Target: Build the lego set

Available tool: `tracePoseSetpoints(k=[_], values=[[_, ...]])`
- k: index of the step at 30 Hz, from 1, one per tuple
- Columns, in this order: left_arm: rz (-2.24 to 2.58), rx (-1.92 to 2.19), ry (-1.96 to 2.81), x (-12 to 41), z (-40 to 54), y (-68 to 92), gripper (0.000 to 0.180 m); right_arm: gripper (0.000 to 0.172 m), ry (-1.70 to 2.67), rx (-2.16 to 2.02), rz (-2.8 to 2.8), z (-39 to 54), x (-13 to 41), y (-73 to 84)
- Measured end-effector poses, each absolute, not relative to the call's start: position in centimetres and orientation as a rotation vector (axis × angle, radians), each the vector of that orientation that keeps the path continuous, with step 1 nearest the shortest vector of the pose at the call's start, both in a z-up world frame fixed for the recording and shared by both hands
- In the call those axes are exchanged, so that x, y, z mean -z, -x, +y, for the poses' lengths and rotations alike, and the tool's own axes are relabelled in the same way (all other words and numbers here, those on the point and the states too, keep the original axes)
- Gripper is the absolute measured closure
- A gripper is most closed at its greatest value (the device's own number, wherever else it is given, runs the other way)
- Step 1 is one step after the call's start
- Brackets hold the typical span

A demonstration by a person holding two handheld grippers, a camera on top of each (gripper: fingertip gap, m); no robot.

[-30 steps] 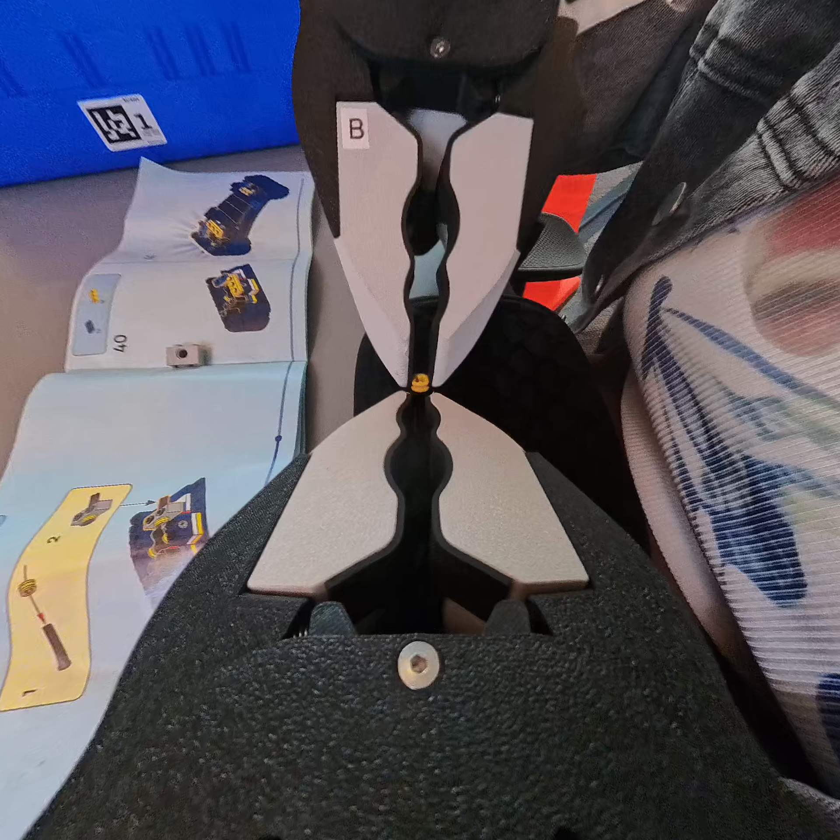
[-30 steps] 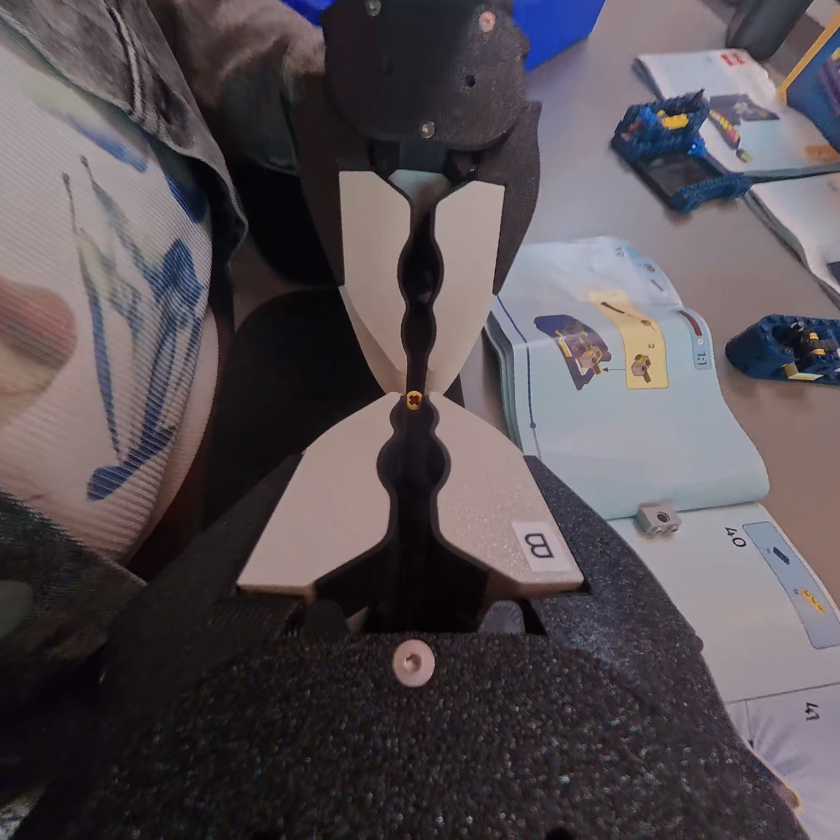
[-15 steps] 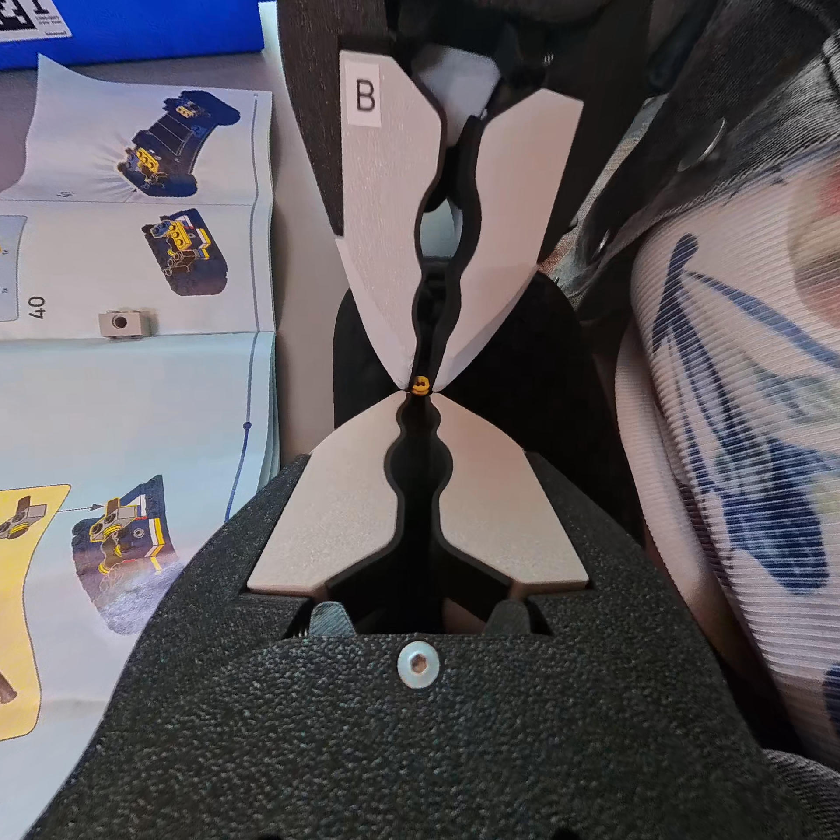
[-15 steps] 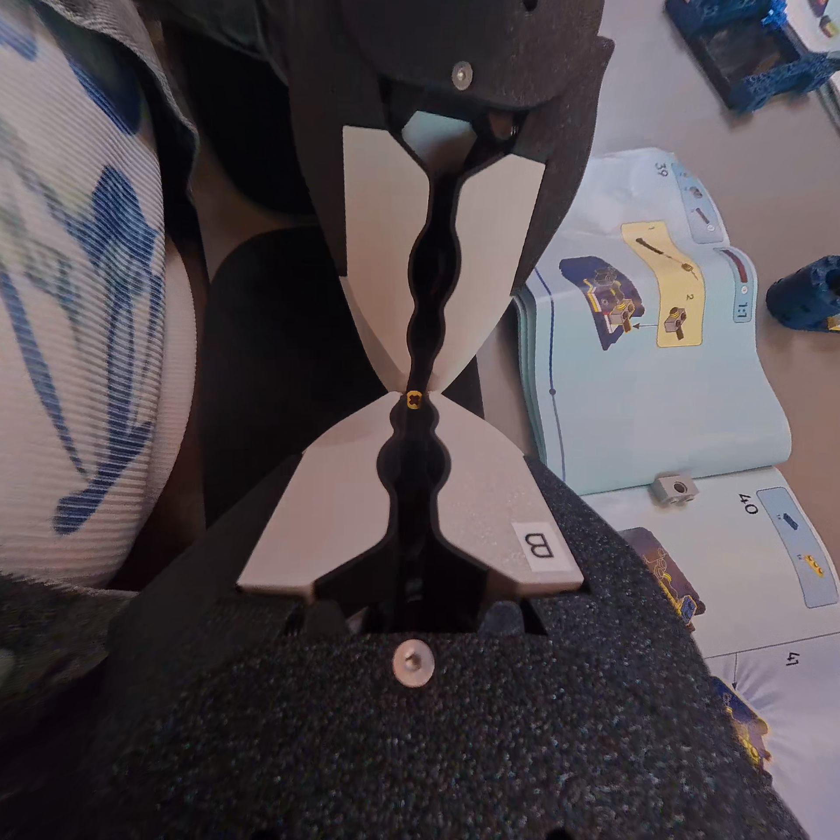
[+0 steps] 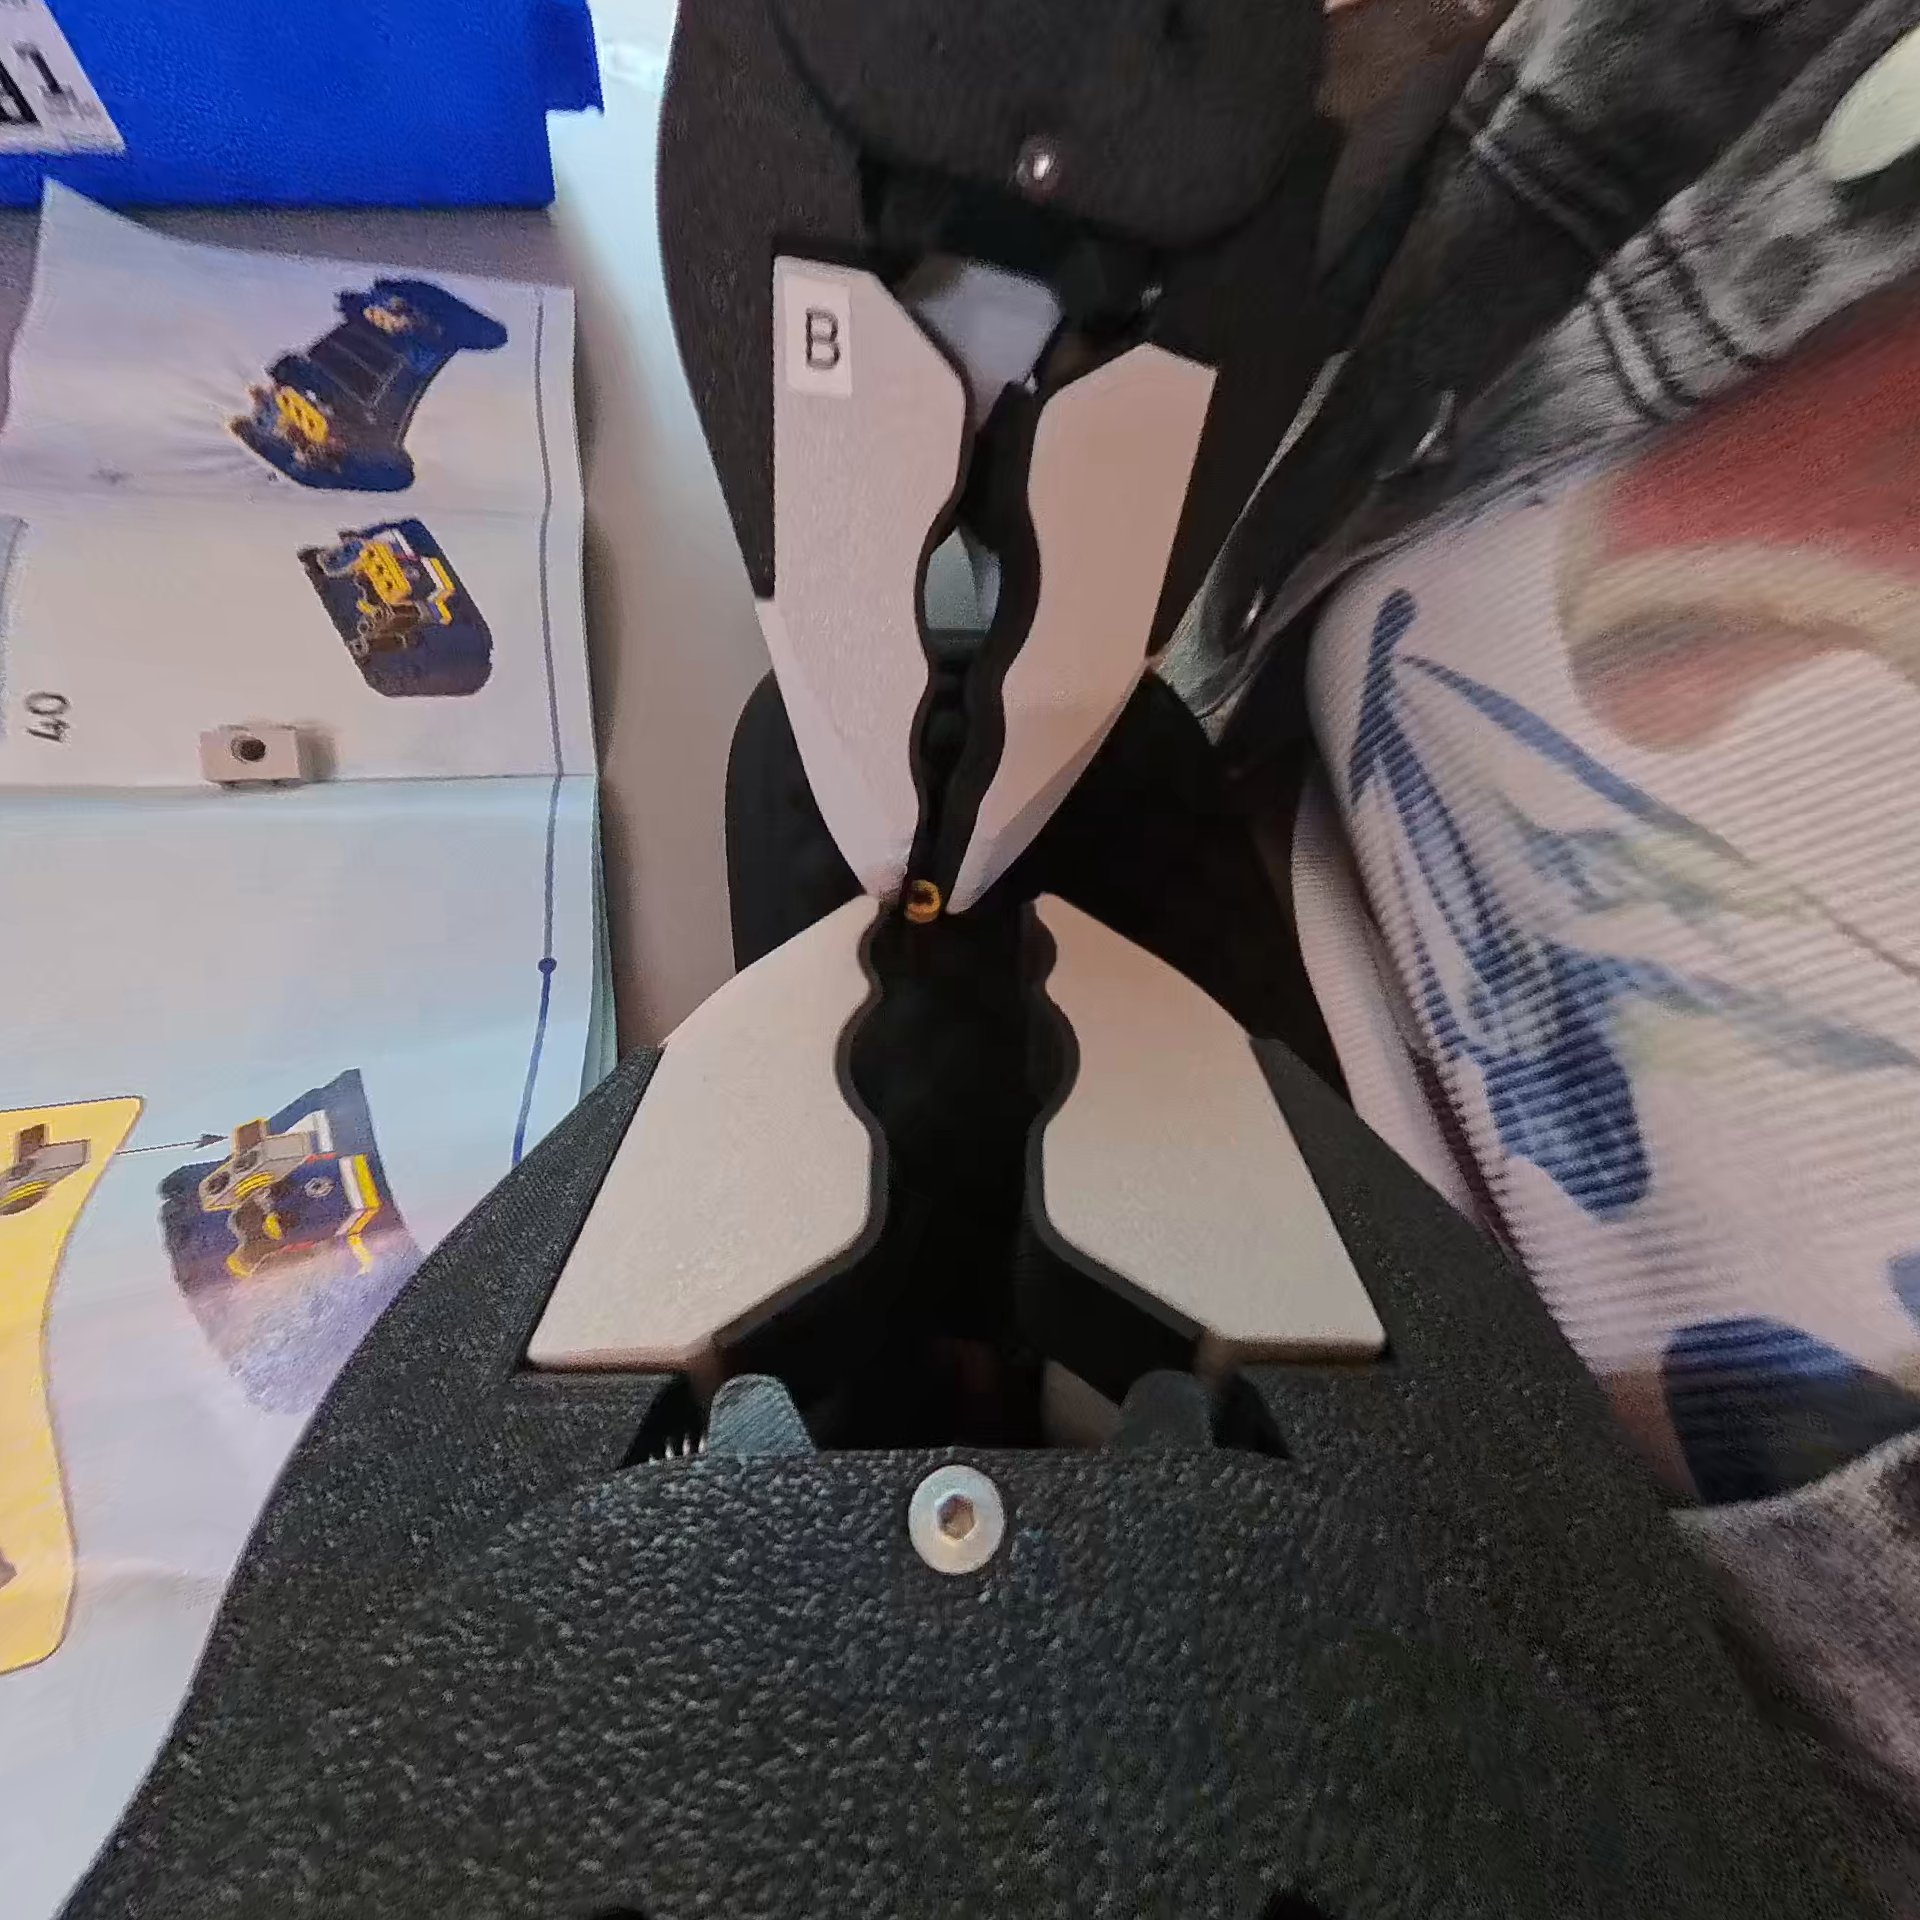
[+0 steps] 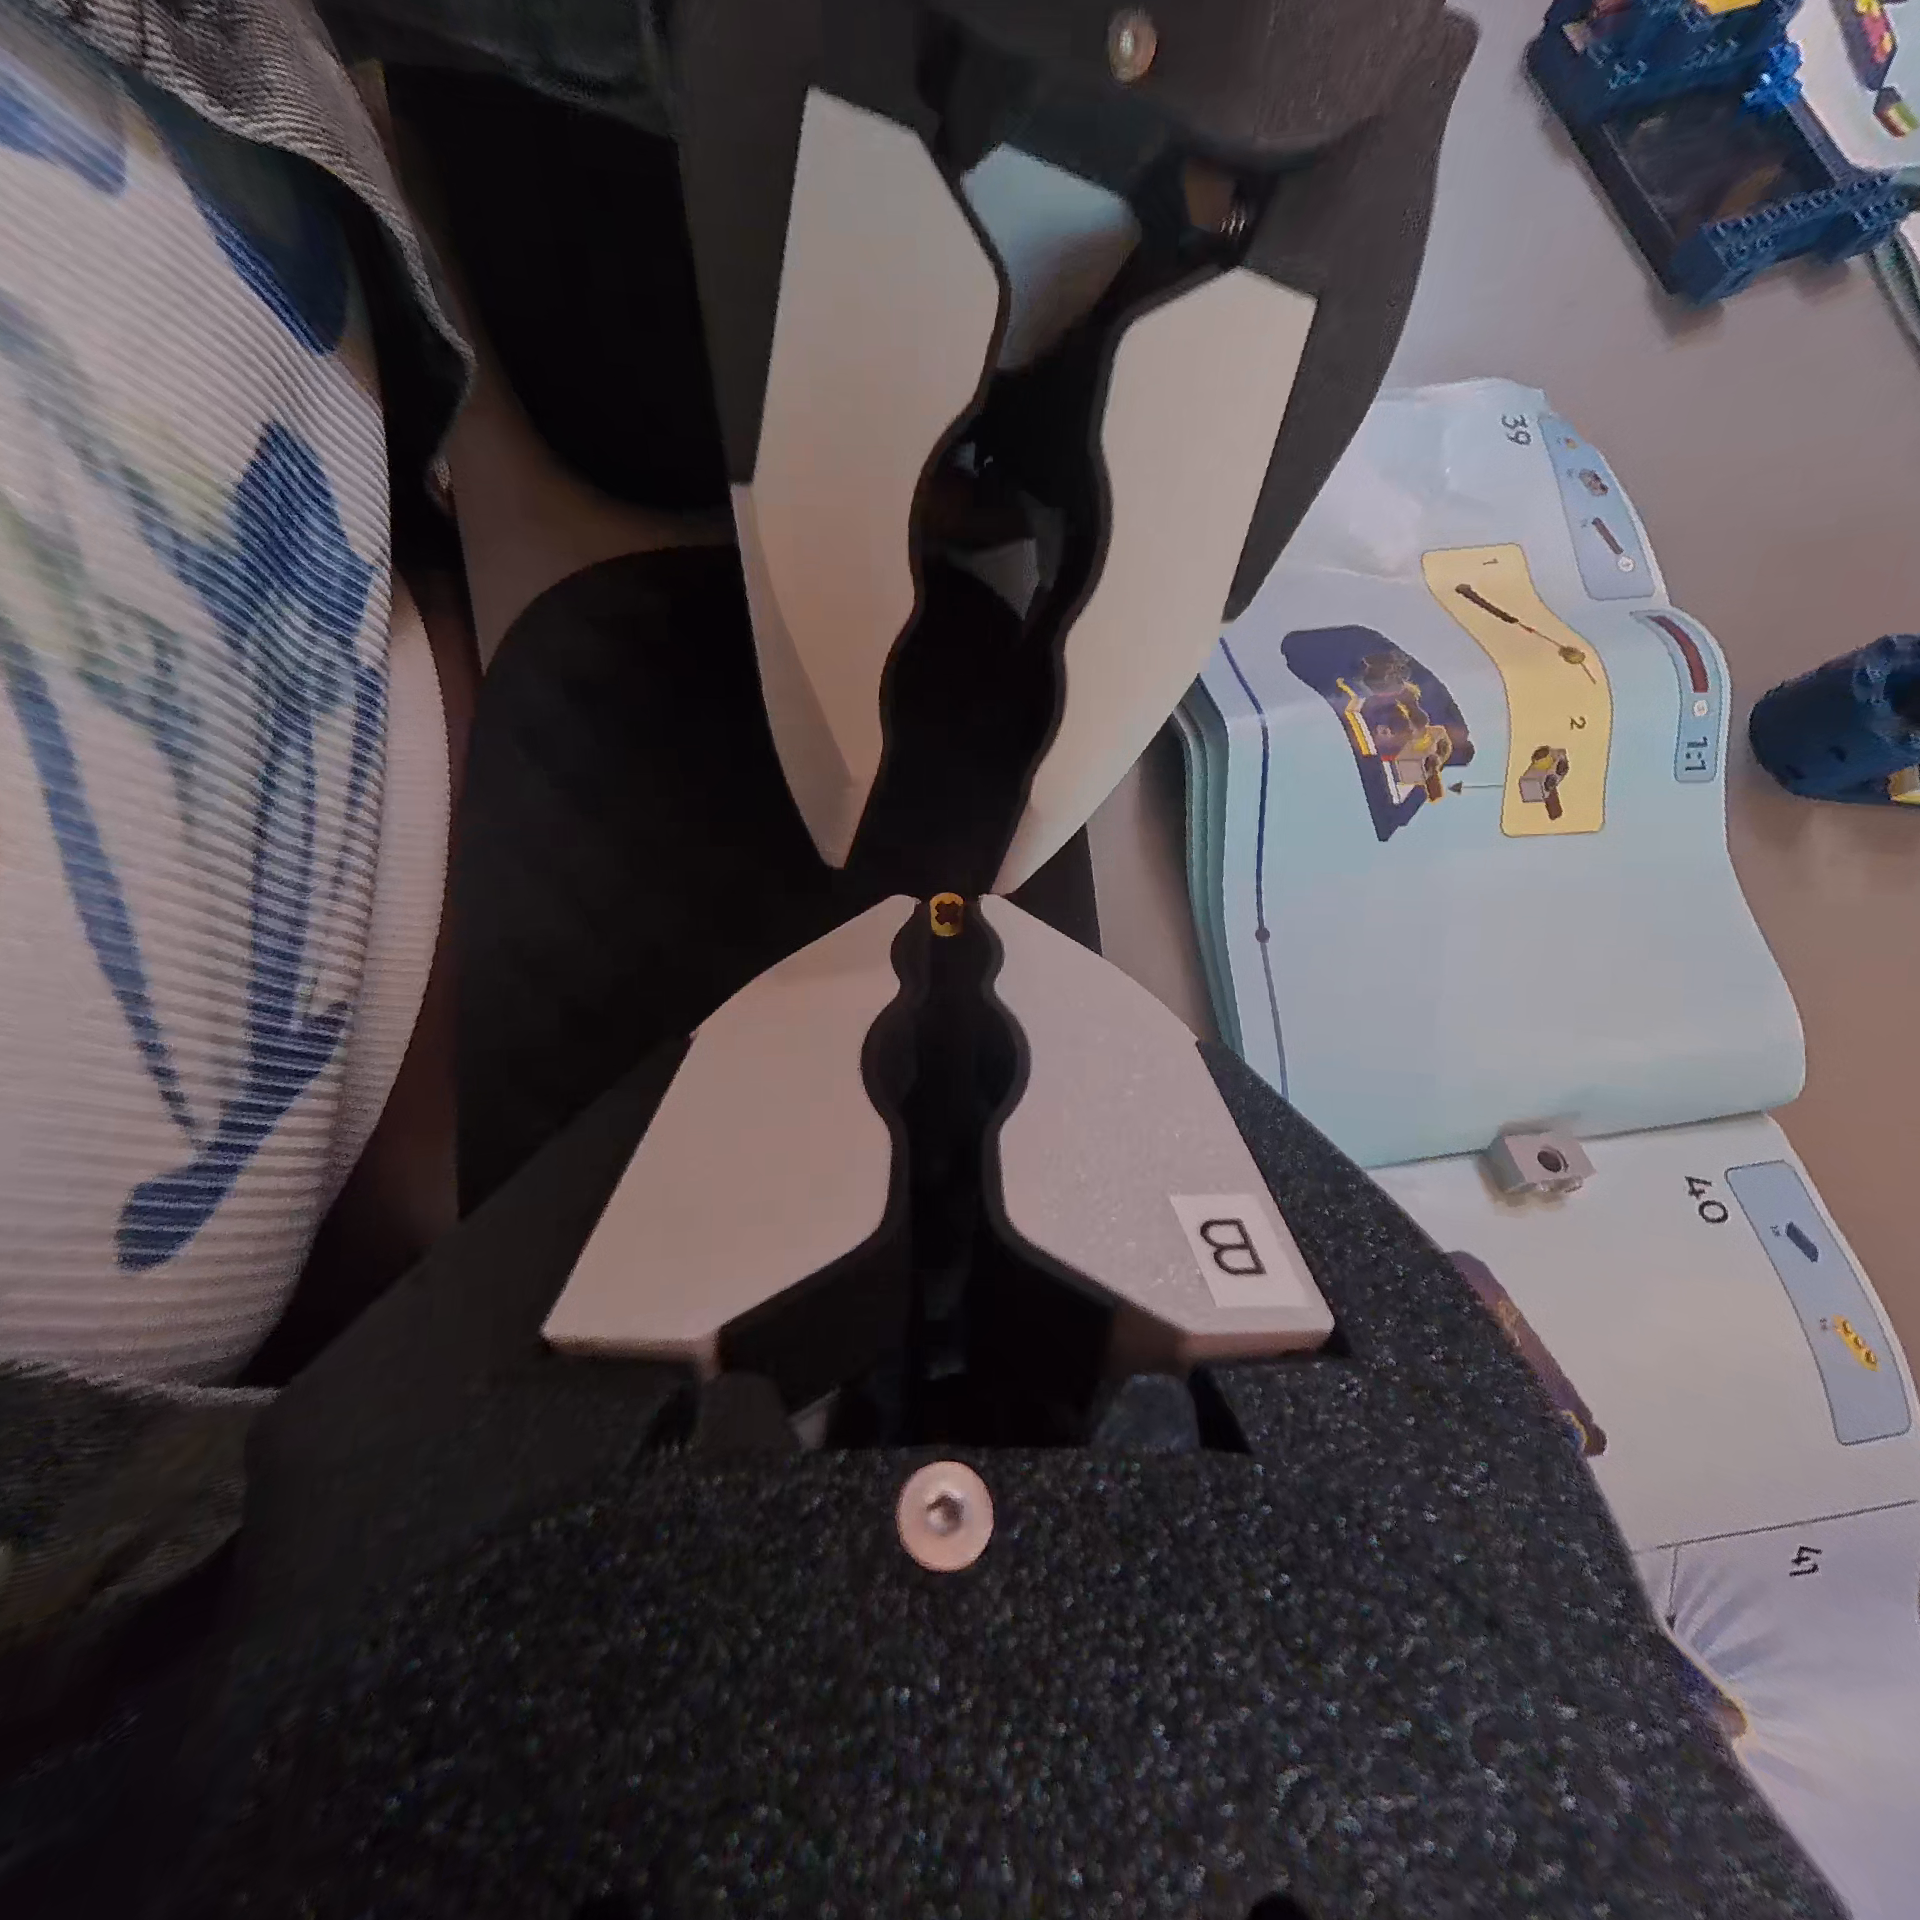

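The two grippers meet tip to tip above a person's lap. A small yellow piece with a cross-shaped hole (image 6: pixel 948 916) sits pinched between the fingertips of my right gripper (image 6: pixel 951 909). In the left wrist view the same yellow piece (image 5: pixel 922 899) shows between the far gripper's tips. My left gripper (image 5: pixel 956 909) has its fingers spread, and nothing is pressed between its pads. Its left fingertip (image 5: pixel 868 920) is just beside the piece. In the right wrist view the left gripper (image 6: pixel 935 868) shows open at the top.
An open instruction booklet (image 5: pixel 312 935) lies on the grey table, also seen in the right wrist view (image 6: pixel 1507 987), with a small grey brick (image 5: pixel 255 750) (image 6: pixel 1538 1158) on it. A blue bin (image 5: pixel 312 94) and blue brick models (image 6: pixel 1714 156) (image 6: pixel 1839 727) stand farther off. A person's patterned shirt (image 5: pixel 1610 935) is close by. Left and right tips are no more than a few centimetres apart.
My left gripper's fingers have opened; earlier they were closed tip to tip against the right gripper at the yellow piece. The right gripper stays closed on the piece. Both grippers shifted slightly over the booklet.
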State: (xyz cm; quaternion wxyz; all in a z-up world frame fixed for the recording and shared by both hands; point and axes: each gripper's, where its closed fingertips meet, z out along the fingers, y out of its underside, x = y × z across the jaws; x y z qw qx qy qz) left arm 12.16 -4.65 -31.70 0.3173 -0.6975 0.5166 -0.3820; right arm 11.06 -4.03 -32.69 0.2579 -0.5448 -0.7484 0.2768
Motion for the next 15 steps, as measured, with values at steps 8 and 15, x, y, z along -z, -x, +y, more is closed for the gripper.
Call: tracePoseSetpoints(k=[8, 15], values=[[1.375, 0.919, 1.798, 31.1, -4.7, -10.0, 0.162, 0.165, 1.508, -0.582, -2.185, -4.4, 32.9, -10.6], [1.423, 0.872, 1.813, 31.9, -4.9, -10.2, 0.168, 0.165, 1.590, -0.464, -2.242, -4.1, 32.9, -11.6]])
